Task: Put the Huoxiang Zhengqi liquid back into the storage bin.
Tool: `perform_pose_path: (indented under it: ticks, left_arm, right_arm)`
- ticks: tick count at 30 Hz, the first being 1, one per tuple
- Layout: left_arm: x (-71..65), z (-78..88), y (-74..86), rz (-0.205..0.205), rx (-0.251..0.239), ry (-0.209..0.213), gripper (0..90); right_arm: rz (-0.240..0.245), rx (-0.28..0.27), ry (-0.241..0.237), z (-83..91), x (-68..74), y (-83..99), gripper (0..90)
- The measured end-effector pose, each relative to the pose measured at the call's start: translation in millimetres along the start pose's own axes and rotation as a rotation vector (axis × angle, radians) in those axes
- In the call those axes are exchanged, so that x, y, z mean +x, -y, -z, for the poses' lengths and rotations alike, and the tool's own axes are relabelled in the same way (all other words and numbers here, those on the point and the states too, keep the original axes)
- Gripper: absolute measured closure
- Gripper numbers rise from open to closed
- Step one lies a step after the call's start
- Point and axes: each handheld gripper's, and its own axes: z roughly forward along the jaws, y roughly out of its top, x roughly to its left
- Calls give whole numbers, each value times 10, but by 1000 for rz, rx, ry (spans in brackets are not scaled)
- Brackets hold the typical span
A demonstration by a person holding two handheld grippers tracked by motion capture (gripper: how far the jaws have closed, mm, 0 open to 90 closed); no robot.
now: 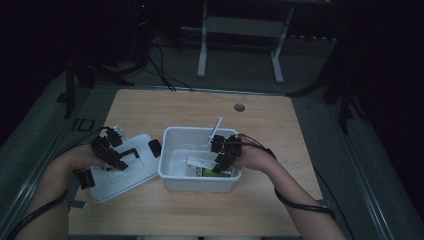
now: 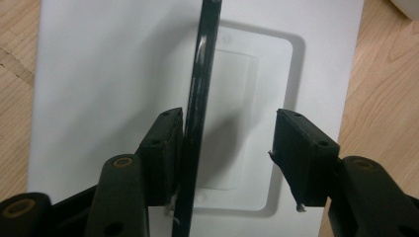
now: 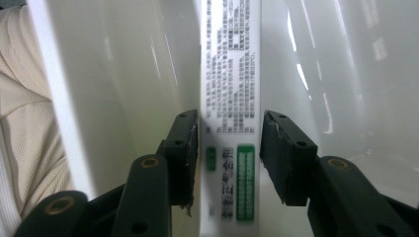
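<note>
In the high view, a wooden counter (image 1: 200,210) is seen in dim light with a white plastic box (image 1: 176,142) at its middle. A white lid (image 1: 125,175) is laid flat on the counter just left of the box, close against its left wall. The left tool (image 1: 131,156) is held over the lid, at the lid's black handle (image 1: 131,151). The right tool (image 1: 223,159) is lowered into the box at its right end, over a white carton with green print (image 1: 200,167) that lies on the box floor. A thin white stick (image 1: 215,131) is leaned against the far wall of the box.

In the left gripper view, the lid (image 2: 99,74) is looked down upon, with the handle (image 2: 200,98) running as a dark bar up between the jaws. The left pad is set against the bar, while the right pad is kept well apart from it, so the left tool (image 2: 227,153) is about half open and nothing is clamped.

In the right gripper view, the carton (image 3: 230,74) is seen lengthwise between the jaws, against the white inner wall of the box (image 3: 123,74). The pads are placed just beside its two long edges. Whether the pads press on it cannot be told. A cream sleeve (image 3: 20,123) is visible beyond the box rim.
</note>
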Motion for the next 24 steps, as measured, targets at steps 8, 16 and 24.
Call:
perform_pose_path:
  ticks: [8, 16, 24]
  left_arm:
    - [-25, 7, -19, -10, 0, 9, 505]
    - [-15, 15, -3, -5, 8, -1, 505]
    - [-14, 26, 4, -10, 8, -3, 544]
  right_arm:
    - [-18, -62, 14, 253, -3, 52, 545]
    - [-56, -132, 42, 520, -31, 211, 524]
    - [-111, -181, 85, 690, -129, 469, 413]
